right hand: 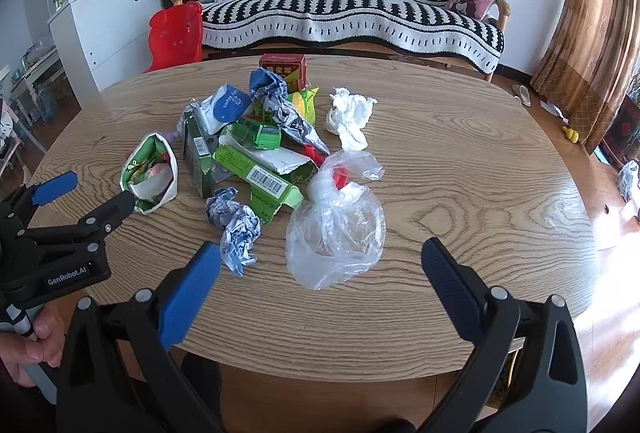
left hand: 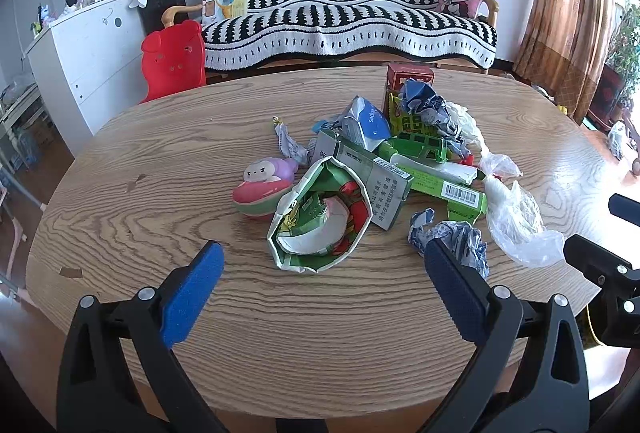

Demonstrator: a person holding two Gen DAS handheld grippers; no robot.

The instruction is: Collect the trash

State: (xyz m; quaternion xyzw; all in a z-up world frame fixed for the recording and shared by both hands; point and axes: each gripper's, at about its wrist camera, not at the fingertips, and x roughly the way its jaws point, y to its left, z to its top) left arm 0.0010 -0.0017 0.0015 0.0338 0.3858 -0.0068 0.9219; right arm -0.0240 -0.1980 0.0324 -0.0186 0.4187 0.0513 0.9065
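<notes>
left gripper fingers wide, empty | right gripper fingers wide, empty | trash pile mid-frame on table

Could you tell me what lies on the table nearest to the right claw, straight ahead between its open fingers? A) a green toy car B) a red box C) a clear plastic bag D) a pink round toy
C: in the right wrist view the clear plastic bag lies on the table just ahead of the open right claw, nearer than the rest of the pile.
</notes>
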